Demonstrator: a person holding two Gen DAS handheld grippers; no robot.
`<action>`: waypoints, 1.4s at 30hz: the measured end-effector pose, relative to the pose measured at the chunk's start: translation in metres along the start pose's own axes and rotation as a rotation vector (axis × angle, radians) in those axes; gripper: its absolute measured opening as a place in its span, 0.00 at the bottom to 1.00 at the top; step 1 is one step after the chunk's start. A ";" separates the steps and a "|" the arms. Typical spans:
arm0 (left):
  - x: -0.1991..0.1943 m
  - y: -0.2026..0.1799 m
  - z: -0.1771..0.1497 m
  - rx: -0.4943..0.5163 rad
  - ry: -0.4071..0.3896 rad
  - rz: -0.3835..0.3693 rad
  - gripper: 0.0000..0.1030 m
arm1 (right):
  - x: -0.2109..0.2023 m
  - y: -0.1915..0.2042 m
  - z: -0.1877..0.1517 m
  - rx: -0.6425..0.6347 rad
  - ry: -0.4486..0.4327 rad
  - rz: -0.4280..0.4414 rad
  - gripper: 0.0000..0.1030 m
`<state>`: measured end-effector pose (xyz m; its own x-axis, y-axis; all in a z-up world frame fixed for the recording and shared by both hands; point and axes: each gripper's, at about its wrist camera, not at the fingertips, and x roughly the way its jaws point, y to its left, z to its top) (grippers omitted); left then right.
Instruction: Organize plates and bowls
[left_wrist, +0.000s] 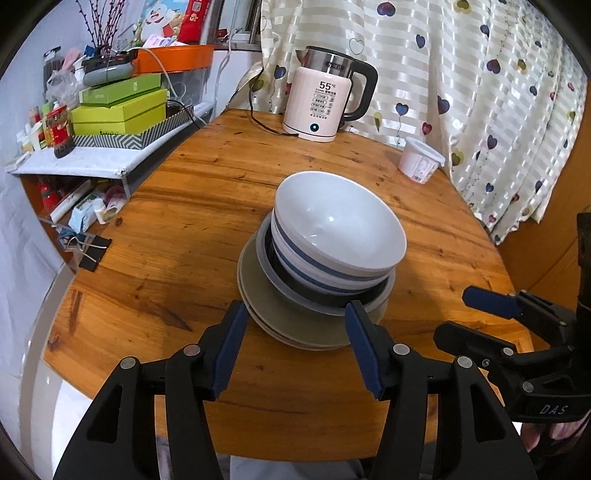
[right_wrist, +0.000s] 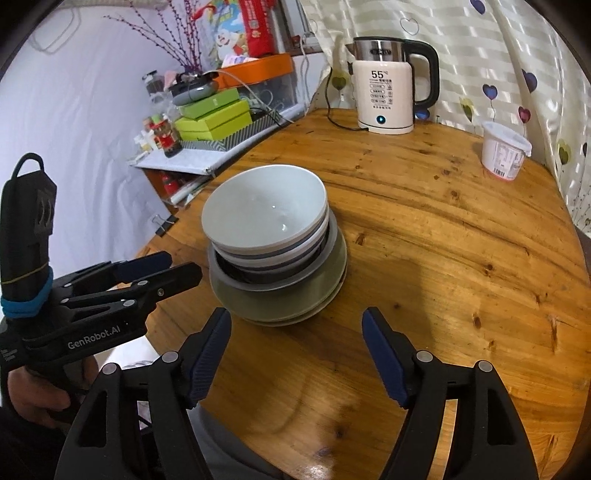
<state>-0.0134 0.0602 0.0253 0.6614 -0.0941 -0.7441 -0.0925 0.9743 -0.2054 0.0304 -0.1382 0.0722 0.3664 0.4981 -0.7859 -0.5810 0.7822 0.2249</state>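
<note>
Your left gripper (left_wrist: 295, 347) and right gripper (right_wrist: 295, 354) hold blue-padded jaws released, empty. Glossy striped round bowls (left_wrist: 338, 225) nest on matte grey-green plates (left_wrist: 280, 314), mid-counter (left_wrist: 192, 229), knotty wood.

A lived-in home, likely a small dining corner. Ahead of the gripper, a round wooden table (left_wrist: 207, 206) holds a stack of bowls (left_wrist: 332, 236) and plates (left_wrist: 266, 314); beyond it stand a plugged-in kettle (left_wrist: 321, 99) and a white tub (left_wrist: 419, 160). Heart-print curtains (left_wrist: 461, 74) hang behind, to the right. To the far left, a cluttered shelf (left_wrist: 85, 162) carries green boxes (left_wrist: 118, 110), bottles and dried branches.
</note>
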 end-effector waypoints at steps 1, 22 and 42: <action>0.001 0.000 -0.001 0.002 0.003 0.003 0.55 | 0.001 0.000 0.000 -0.002 0.002 -0.005 0.72; 0.015 -0.001 -0.008 -0.008 0.042 0.027 0.55 | 0.023 0.008 -0.002 -0.035 0.052 -0.045 0.72; 0.025 -0.005 -0.008 0.002 0.062 0.057 0.55 | 0.030 0.005 -0.003 -0.034 0.063 -0.044 0.72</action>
<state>-0.0027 0.0514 0.0029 0.6078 -0.0508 -0.7924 -0.1276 0.9787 -0.1606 0.0362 -0.1200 0.0477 0.3462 0.4381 -0.8296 -0.5902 0.7891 0.1704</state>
